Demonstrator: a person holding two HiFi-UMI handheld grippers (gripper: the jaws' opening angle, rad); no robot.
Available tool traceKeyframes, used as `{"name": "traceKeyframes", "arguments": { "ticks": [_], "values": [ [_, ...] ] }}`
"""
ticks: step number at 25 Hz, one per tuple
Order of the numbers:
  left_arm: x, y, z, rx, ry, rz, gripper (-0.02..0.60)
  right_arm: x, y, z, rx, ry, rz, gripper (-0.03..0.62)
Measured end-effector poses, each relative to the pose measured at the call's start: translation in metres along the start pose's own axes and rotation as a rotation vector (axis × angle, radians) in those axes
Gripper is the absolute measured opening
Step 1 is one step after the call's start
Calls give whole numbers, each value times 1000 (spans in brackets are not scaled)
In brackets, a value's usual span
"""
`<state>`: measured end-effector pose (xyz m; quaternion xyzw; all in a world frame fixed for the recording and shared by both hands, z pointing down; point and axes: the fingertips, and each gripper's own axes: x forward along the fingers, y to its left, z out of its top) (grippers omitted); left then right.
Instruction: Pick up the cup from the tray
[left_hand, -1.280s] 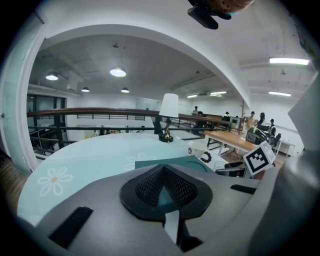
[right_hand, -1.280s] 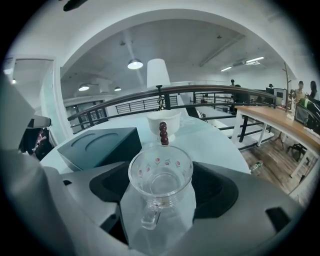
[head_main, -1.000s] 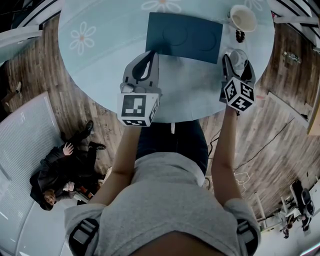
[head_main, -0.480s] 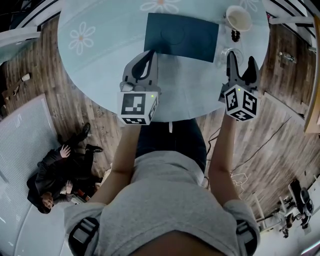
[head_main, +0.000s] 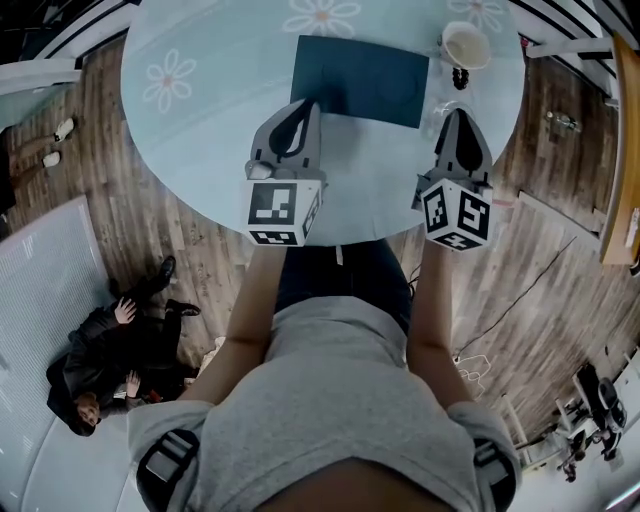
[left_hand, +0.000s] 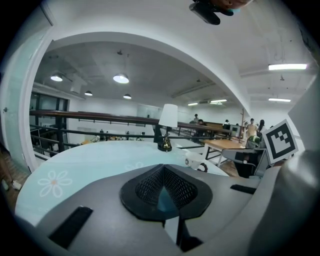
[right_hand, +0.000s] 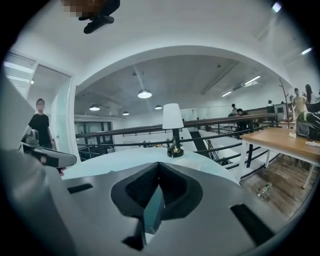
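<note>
Now the right gripper (head_main: 457, 118) has just closed its jaws on nothing and has lifted clear of the cup (head_main: 441, 104). The cup stands on the desk (head_main: 220, 120), upper right, beside the tray (head_main: 360, 78). The left gripper (head_main: 300, 108) stays closed and empty.

The person stands with both arms stretched forward and holds one gripper in each hand. The left arm (head_main: 248, 300) and the right arm (head_main: 430, 300) are bare and almost straight, well apart from each other. The left gripper (head_main: 302, 106) points forward and a little downward, and its jaws are together at the tips, with nothing between them. The right gripper (head_main: 458, 114) is beside it, also pointing forward and slightly down. Its jaws have just been closing and now meet, and they are empty. The marker cube of each gripper faces the person's chest.
</note>
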<state>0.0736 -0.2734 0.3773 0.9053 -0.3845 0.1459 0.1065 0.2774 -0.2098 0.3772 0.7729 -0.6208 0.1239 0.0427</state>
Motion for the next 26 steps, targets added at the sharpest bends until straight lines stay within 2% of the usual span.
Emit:
{"name": "traceKeyframes", "arguments": {
  "ticks": [16, 26],
  "values": [
    [-3, 2, 20, 4, -42, -7, 6, 2, 55, 19, -49, -21, 69, 8],
    [-1, 5, 31, 2, -66, -1, 6, 5, 65, 20, -59, -22, 76, 8]
  ]
}}
